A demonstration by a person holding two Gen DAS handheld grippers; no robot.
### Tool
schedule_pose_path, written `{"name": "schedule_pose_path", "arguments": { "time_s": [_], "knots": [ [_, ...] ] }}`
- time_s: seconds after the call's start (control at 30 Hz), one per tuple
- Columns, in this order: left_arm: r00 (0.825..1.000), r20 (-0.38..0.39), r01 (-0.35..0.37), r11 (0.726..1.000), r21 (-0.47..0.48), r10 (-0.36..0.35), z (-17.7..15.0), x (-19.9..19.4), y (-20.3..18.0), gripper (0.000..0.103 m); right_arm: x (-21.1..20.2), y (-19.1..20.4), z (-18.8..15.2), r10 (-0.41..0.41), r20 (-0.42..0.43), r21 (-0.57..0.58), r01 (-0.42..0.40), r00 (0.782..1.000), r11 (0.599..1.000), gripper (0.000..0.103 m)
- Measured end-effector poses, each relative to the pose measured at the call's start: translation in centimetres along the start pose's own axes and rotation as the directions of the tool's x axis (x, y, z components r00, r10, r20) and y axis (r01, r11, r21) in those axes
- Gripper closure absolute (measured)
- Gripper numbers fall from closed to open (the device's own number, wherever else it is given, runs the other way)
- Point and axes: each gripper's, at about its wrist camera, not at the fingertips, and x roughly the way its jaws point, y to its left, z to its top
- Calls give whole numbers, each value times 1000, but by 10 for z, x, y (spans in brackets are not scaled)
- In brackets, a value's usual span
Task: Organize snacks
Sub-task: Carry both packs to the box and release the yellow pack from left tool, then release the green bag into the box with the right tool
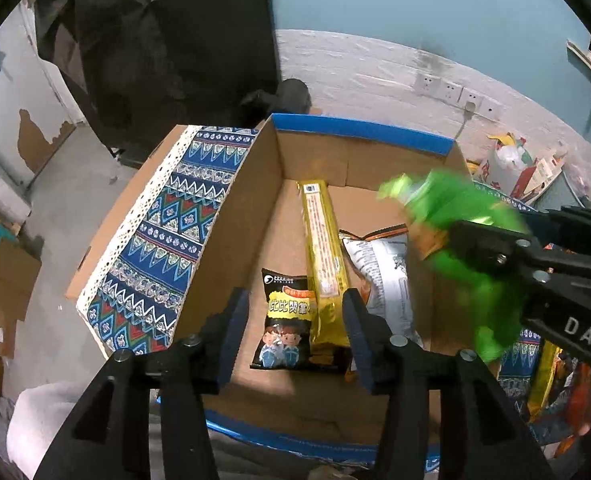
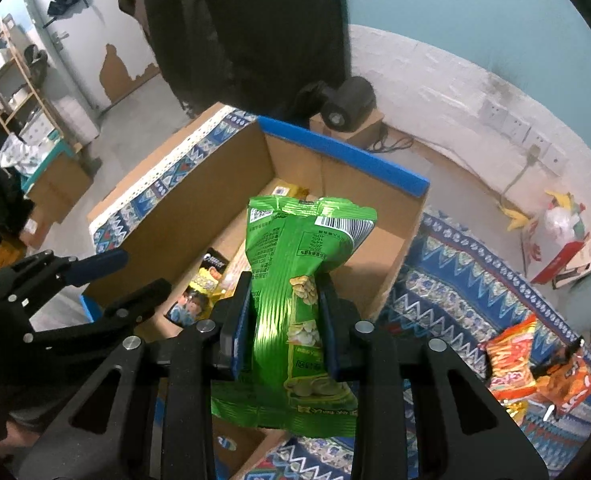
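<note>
My right gripper (image 2: 285,320) is shut on a green snack bag (image 2: 301,280) and holds it over the near right part of an open cardboard box (image 2: 343,172) with a blue rim. In the left wrist view the green bag (image 1: 455,216) is blurred above the box's right side. My left gripper (image 1: 295,332) is open and empty above the box's near edge (image 1: 287,432). In the box lie a black snack pack (image 1: 283,320), a long yellow pack (image 1: 323,256) and a white bag (image 1: 383,276).
The box stands on a blue patterned cloth (image 2: 467,280). Orange snack bags (image 2: 535,368) lie on the cloth at the right. A black roll (image 2: 347,104) sits behind the box. Wall sockets (image 2: 507,124) and a litter pile (image 2: 563,228) are at the far right.
</note>
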Motion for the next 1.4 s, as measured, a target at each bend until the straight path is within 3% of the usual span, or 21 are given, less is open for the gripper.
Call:
{"name": "schedule_pose_path", "arguments": {
  "time_s": [0.13,0.27,0.37,0.87,1.03,1.4],
  "knots": [
    [1000,-2,-1,1000,1,1,0,0,-1,53,0,-2,0,10,-1,9,-10,1000,1000,55],
    [1000,-4,11,1000,7,-11,-1,-2,-6,53,-7,-3,-3,-6,7,11,6,1000,1000,54],
    [1000,-1,18,1000,23,-18,-1,-4,-13,50,-14,-7,-7,-22,11,17,21,1000,1000,46],
    [994,25,105,987,122,-109,-1,-26,-64,44,-56,-52,-40,-143,7,86,142,990,986,42],
    [989,22,140,977,159,-145,-4,-33,-86,40,-74,-71,-55,-166,12,130,163,986,978,36],
    [977,-32,213,941,262,-212,-18,-34,-148,40,-112,-109,-98,-223,11,200,217,975,955,35]
  ]
}}
